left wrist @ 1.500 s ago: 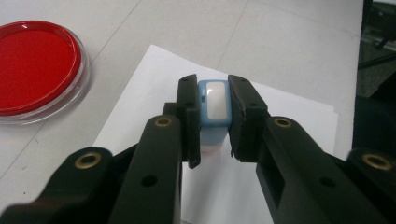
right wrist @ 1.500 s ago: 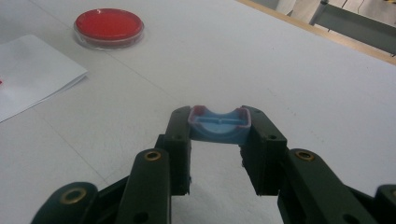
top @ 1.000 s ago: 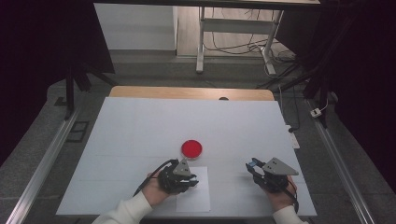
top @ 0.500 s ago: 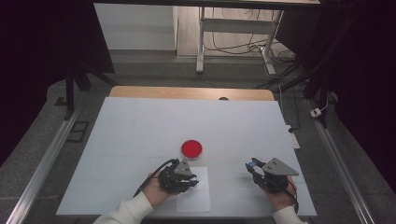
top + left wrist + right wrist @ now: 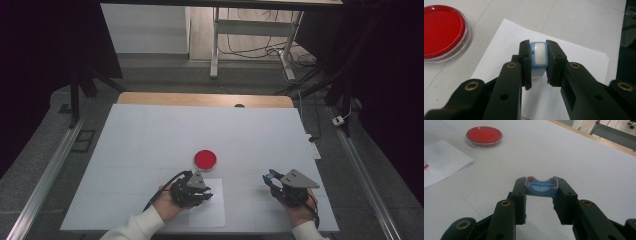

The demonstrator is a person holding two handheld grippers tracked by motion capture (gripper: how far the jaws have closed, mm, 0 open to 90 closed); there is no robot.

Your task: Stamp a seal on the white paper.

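We see the left tool (image 5: 537, 62) clamped on a light-blue stamp (image 5: 539, 56), held upright over the white paper sheet (image 5: 574, 60) on the counter (image 5: 150, 145). The right tool (image 5: 541, 192) grips the stamp's blue cap (image 5: 541, 186), hollow side showing. The red ink pad (image 5: 205, 159) sits just beyond the sheet.

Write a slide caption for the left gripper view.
Left gripper clamps a light blue stamp over white paper, red ink pad nearby.
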